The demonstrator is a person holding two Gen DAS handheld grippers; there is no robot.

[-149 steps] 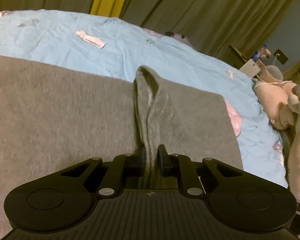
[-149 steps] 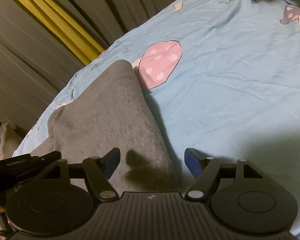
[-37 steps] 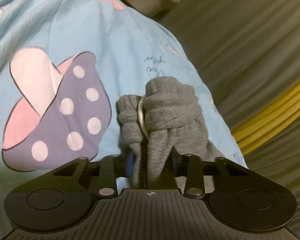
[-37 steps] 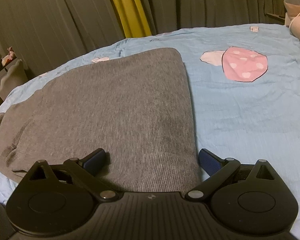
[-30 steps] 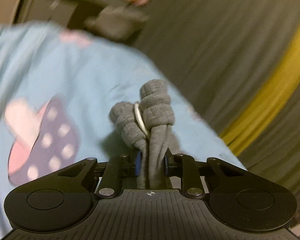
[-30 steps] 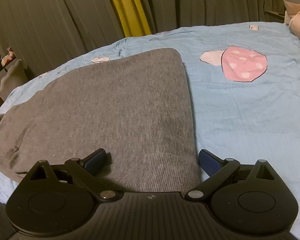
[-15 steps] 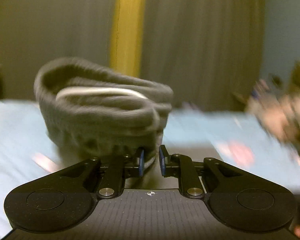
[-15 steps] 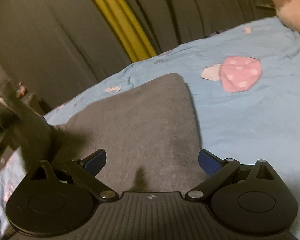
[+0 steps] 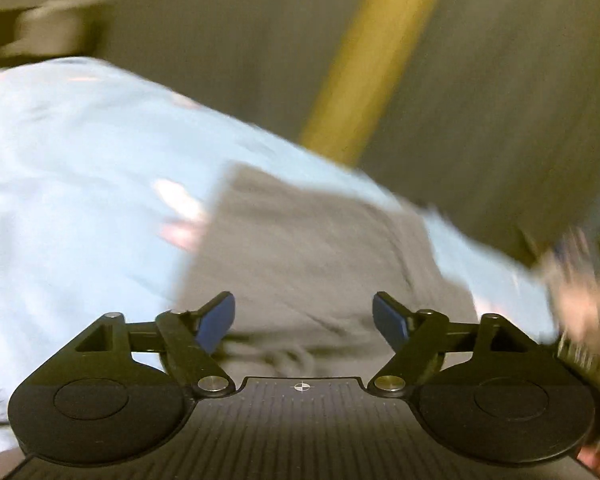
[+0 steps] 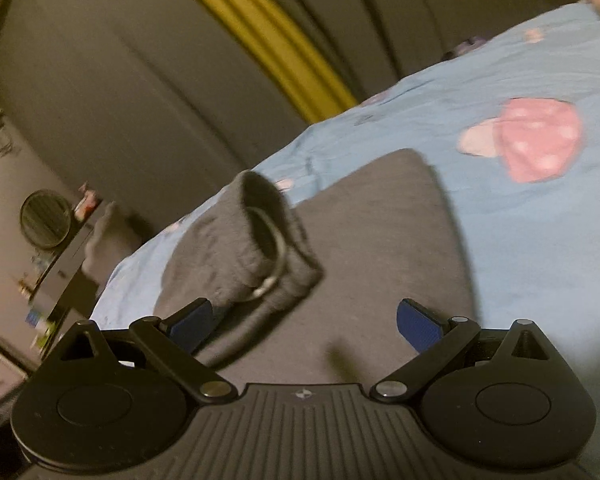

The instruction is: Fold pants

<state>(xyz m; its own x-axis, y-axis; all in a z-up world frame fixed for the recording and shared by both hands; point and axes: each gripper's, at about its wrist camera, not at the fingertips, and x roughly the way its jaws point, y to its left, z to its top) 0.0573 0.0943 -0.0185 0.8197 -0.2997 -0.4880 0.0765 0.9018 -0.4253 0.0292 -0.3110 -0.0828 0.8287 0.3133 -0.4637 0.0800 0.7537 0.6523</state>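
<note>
Opening left gripper (image 9: 303,316) above pants (image 9: 308,248), seemingly empty; right gripper (image 10: 305,322) spread wide.

The left view is all smeared. The pants (image 9: 300,256) there are a fuzzy grey patch, and their near end is hidden behind the left gripper (image 9: 304,318). A pale, blurry lump (image 9: 580,292) at the right edge is too smudged to tell. In the right view, the pants' near edge goes under the right gripper (image 10: 306,326). The stuff on the shelf (image 10: 56,256) at the left is too small and blurry to make out.
</note>
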